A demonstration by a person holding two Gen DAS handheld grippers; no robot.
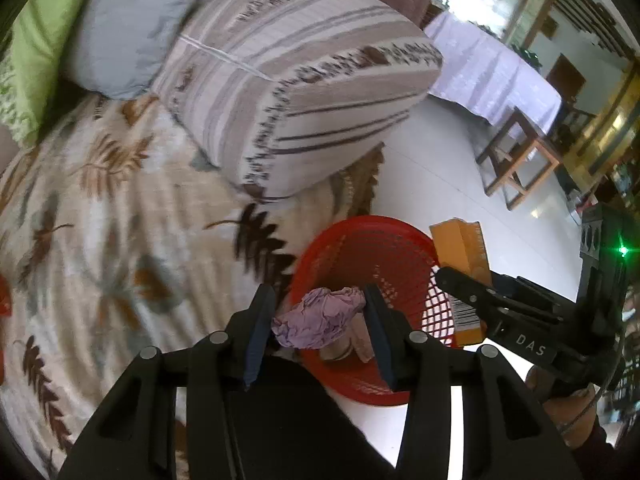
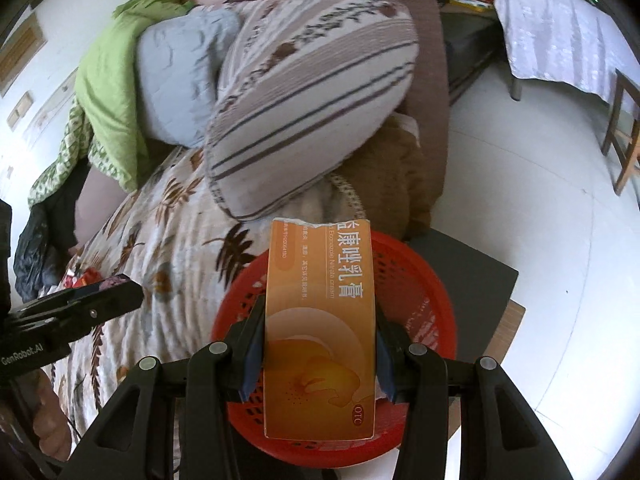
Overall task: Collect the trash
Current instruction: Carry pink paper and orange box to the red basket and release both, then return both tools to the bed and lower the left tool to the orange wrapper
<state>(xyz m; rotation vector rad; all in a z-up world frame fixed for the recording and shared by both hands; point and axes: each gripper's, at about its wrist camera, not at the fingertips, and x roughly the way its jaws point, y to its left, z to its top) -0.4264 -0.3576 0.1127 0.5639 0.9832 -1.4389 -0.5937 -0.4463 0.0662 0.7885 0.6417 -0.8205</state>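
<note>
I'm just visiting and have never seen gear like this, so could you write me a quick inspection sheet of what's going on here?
Surface: bed with leaf-print bedspread; white tiled floor beside it.
Job's things: red mesh basket beside the bed, some scraps already inside; crumpled purple paper; orange cream box.
Clutter: striped pillow, grey-blue pillow, green blanket.
Grippers: left gripper shut on the purple paper above the basket; right gripper shut on the orange box above the basket.
Cables: nothing seen.
Surroundings: wooden stool, table under a pale cloth.
</note>
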